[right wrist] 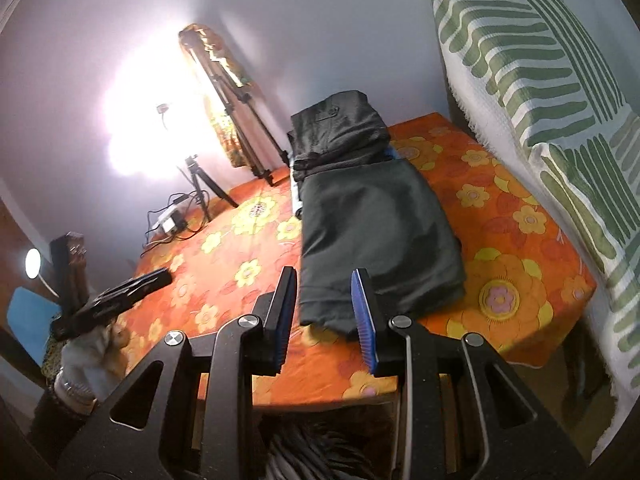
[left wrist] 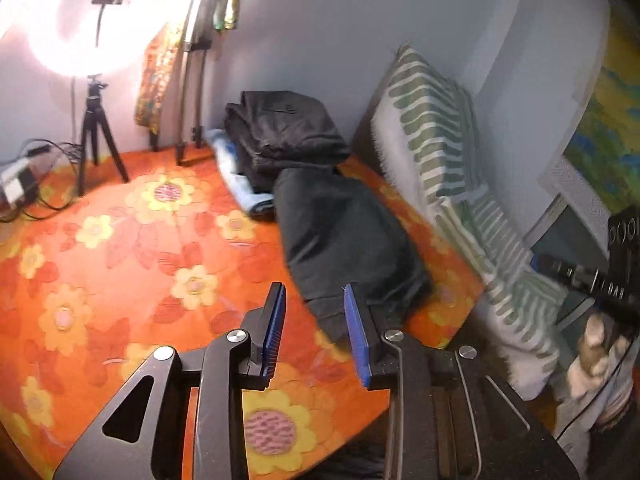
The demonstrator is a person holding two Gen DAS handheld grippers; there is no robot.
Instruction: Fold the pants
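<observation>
We are holding the left gripper (left wrist: 314, 330) above the orange flowered tabletop (left wrist: 120, 240), its jaws standing apart and gripping nothing. We are keeping the right gripper (right wrist: 325, 316) just before the near edge, jaws likewise apart and empty. The dark pants (right wrist: 376, 236) are lying folded on the tabletop, their far end touching a stack of folded dark garments (right wrist: 340, 128) by the wall. A green-striped cushion (right wrist: 560, 100) is leaning along the right side, and a ring light (left wrist: 76, 28) is glowing at the far left.
</observation>
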